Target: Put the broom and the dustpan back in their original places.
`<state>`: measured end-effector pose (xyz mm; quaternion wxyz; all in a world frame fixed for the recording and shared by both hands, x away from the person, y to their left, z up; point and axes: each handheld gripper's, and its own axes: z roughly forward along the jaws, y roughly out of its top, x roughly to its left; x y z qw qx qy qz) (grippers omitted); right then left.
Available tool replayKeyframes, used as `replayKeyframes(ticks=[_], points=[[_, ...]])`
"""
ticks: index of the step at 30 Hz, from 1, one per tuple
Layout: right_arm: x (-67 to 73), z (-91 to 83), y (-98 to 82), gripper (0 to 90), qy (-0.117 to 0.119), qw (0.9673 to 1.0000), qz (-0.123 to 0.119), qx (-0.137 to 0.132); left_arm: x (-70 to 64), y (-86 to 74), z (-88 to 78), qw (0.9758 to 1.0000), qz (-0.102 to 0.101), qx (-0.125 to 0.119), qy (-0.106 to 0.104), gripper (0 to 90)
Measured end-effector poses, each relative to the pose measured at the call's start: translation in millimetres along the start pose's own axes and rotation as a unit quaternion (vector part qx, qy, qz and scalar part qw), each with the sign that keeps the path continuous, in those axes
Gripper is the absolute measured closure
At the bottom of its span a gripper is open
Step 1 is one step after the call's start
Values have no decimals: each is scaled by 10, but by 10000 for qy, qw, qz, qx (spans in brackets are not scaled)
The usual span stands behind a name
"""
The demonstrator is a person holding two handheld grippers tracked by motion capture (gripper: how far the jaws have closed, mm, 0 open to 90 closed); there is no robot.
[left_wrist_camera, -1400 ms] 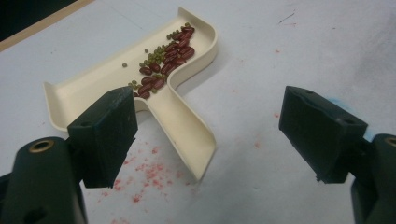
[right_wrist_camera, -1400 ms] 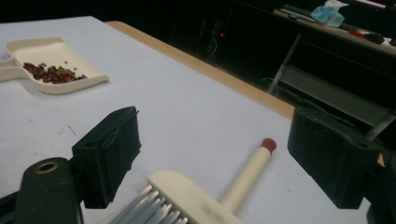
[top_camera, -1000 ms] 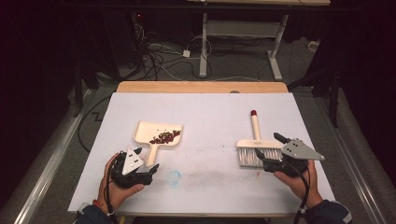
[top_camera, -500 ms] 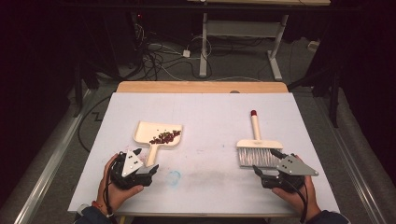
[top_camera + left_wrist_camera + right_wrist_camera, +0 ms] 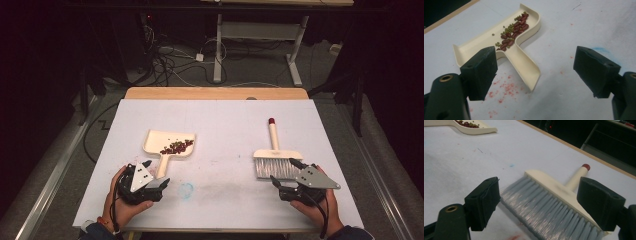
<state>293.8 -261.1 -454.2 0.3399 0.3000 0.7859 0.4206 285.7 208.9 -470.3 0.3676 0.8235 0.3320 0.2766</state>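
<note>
Nearest, the left hand-held gripper [image 5: 150, 182] is held with jaws spread, empty, just short of the dustpan [image 5: 169, 145] handle on the white surface [image 5: 225, 125]. Red beans [image 5: 515, 30] and small green ones are seen piled inside the dustpan. Likewise, the right hand-held gripper [image 5: 286, 176] is spread wide around nothing, just beside the brush [image 5: 274, 159] bristles; the brush is laid flat, handle pointing away.

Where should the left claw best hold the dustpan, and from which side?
Probably the flat handle of the dustpan. It points toward the open left claw, so come from the near side, level, since beans lie in the tray.
</note>
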Motion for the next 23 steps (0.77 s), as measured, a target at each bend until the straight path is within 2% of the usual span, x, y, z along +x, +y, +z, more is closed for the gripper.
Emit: replayKeyframes(ticks=[9,15,16,17,21,23], points=[[-12,13,17,190,-58,10000,-3,-48,1,-16,13,10000,10,50,0,192],[-16,39,36,190,-46,9999,21,-87,26,-16,34,9999,-130,81,-15,192],[-17,44,36,189,-33,10000,41,-79,32,-11,42,9999,-124,92,-7,192],[-20,48,36,189,-19,10000,36,-72,49,-4,48,10000,-33,70,15,192],[-40,43,35,188,-12,9999,50,-92,77,1,66,9998,-198,90,3,192],[-44,25,41,188,-67,9998,77,-151,70,2,62,9997,-217,86,23,192]])
